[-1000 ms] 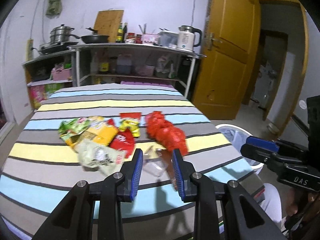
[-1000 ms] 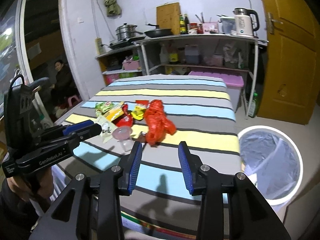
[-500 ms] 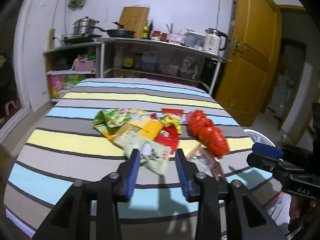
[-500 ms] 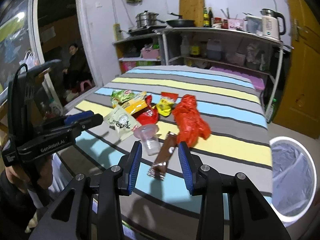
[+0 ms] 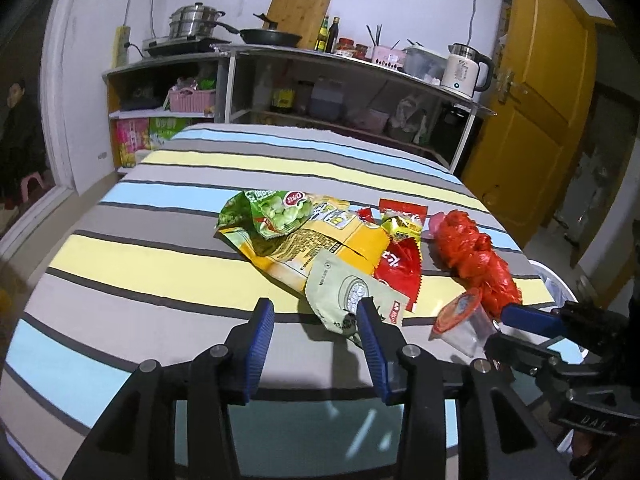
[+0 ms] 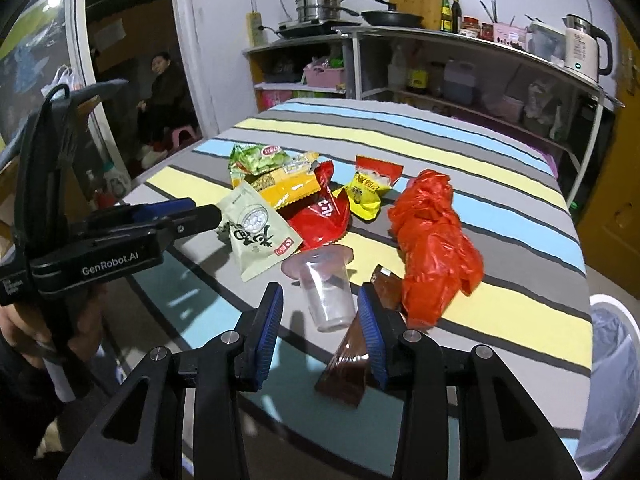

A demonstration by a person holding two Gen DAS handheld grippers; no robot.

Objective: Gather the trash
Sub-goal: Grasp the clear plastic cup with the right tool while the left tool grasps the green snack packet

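We found both hand-held grippers closer to the litter than earlier: the left hand-held gripper [image 5: 316, 334], jaws just widened, and the right hand-held gripper [image 6: 320, 326] both gaped empty; no wrapper had left the striped desk [image 5: 168, 264].

I see my left gripper [image 5: 316, 336] built of black angular arms with ribbed blue pads [image 5: 262, 344] and silver screw heads. My right gripper [image 6: 320, 328] matches it. From the right wrist view, the left unit's black body carries white "GenRobot.AI" lettering and a looped black handle.
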